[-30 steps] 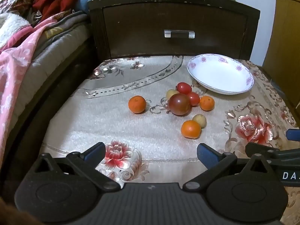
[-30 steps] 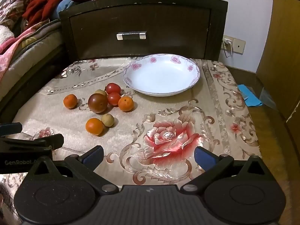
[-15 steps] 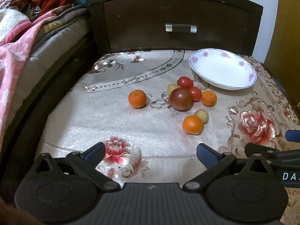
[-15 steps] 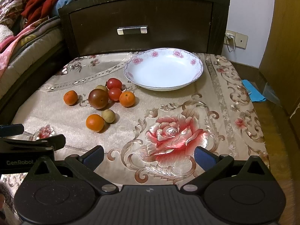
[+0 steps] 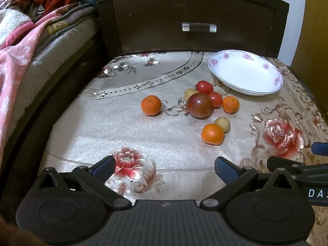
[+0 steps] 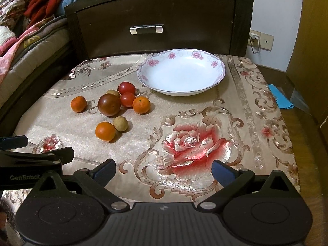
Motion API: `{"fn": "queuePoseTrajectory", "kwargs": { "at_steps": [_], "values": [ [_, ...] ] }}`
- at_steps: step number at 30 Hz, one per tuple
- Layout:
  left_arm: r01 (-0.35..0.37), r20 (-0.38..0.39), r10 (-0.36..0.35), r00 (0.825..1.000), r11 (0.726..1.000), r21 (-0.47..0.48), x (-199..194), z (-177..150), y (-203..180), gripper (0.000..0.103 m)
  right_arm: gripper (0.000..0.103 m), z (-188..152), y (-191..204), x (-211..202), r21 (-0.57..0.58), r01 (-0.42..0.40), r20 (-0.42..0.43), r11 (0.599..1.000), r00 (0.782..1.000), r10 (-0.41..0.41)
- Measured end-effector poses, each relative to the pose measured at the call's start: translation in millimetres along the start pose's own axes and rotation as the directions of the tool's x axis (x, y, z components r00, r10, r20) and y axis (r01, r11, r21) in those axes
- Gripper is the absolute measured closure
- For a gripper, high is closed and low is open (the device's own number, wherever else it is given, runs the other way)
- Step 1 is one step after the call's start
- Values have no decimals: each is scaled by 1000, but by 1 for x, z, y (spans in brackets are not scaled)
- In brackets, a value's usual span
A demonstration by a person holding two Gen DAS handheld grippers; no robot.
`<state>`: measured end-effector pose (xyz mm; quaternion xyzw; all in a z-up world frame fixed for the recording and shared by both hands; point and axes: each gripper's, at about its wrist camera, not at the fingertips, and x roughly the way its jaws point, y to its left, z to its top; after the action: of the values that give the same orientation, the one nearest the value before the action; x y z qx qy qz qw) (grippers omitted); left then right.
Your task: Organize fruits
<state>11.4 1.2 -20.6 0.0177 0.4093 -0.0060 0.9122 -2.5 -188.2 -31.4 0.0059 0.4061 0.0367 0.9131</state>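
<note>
Both my left gripper [image 5: 165, 167] and right gripper [image 6: 163, 167] gape wide and empty short of the loose fruit cluster [image 6: 111, 106] beside the empty bowl [image 6: 221, 76]; tomatoes look soft, round, roll-prone, so I'd pinch gently across the middle.
</note>
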Motion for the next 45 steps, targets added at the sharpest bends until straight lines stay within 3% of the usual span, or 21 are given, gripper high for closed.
{"fn": "queuePoseTrajectory", "kwargs": {
  "at_steps": [9,18,27,32,35,42,45],
  "values": [
    [8,-4,-8,1000,1000,0,2,0,0,0,10,0,-1,3,0,-13,-7,1000,1000,13],
    [32,-18,-33,999,999,-37,9,4,8,0,21,7,1,8,-24,-81,-21,996,997,81],
    [37,-57,-36,998,999,17,23,18,15,0,45,28,9,27,-144,-225,-75,964,973,216],
    [84,-87,-79,993,995,53,33,29,22,0,68,40,17,43,-216,-294,-125,931,954,273],
    [110,-97,-102,990,990,84,37,33,22,0,69,46,15,54,-227,-330,-161,916,941,299],
    [201,-132,-189,973,976,82,42,32,19,0,69,56,15,75,-282,-352,-184,893,933,309],
    [221,-132,-209,969,971,86,43,32,18,8,72,59,19,82,-308,-358,-184,881,931,314]
  ]
}}
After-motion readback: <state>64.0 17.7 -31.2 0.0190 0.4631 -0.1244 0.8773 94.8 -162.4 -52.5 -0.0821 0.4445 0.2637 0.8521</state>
